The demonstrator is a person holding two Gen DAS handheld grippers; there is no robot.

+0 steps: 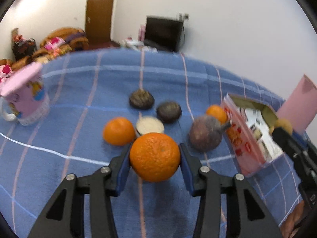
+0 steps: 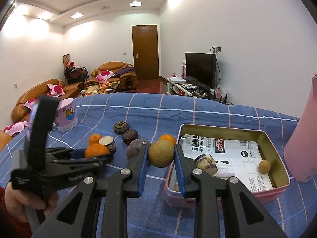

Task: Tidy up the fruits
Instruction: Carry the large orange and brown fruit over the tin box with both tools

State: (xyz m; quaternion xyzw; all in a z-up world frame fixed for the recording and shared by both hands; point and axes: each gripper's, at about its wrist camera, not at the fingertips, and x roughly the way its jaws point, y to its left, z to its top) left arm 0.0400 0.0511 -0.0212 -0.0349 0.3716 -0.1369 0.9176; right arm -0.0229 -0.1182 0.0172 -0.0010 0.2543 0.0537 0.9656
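Two fruits are clamped: the left gripper (image 1: 155, 156) pinches an orange (image 1: 155, 156), and the right gripper (image 2: 160, 156) pinches a tan ball fruit (image 2: 161, 153) just left of the tin (image 2: 277, 154). Beyond its fingertips, two pieces lie inside. Past the left fingers, about six fruits (image 1: 141, 99) wait on the cloth (image 1: 89, 91), so most sorting seems undone.

White walls (image 2: 247, 29), brown door (image 2: 146, 51), sofas (image 2: 115, 72), TV (image 2: 200, 68).

Two fisheye wrist views look forward and down, close over a blue checked counter (image 1: 79, 91); both share the fruit cluster and pink tin (image 2: 265, 194).
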